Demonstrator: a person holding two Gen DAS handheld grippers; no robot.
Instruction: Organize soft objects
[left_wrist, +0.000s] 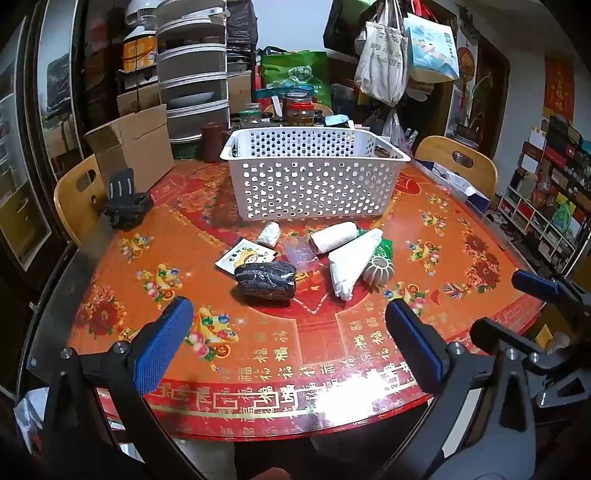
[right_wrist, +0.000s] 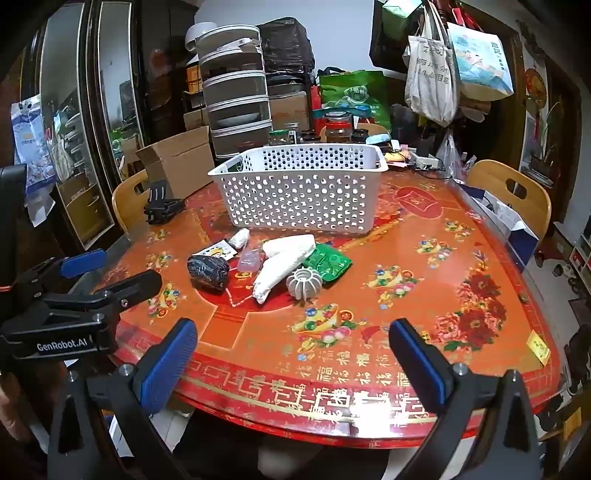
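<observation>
We see one white basket (left_wrist: 314, 177) standing toward the back of the red counter (left_wrist: 258, 350), with nothing visibly in it from here. In front of it, well apart from both grippers, lies a loose cluster of soft things: one dark roll (left_wrist: 265, 277), two big white rolls (left_wrist: 334, 237) (left_wrist: 352, 260) touching each other, one small white roll (left_wrist: 269, 234), one pink pouch (left_wrist: 301, 253), one yellow sachet (left_wrist: 245, 256), one green packet (right_wrist: 327, 261) and one ribbed grey ball (left_wrist: 378, 271) beside the longer white roll. Our left gripper (left_wrist: 288, 343) hangs over the near edge, fingers (left_wrist: 164, 343) spread wide and released, nothing between them. Our right gripper (right_wrist: 293, 362) is the same, fingers (right_wrist: 168, 365) released and bare. One cardboard box (left_wrist: 133, 144) and one black clip stand (left_wrist: 125, 203) sit at the counter's left.
</observation>
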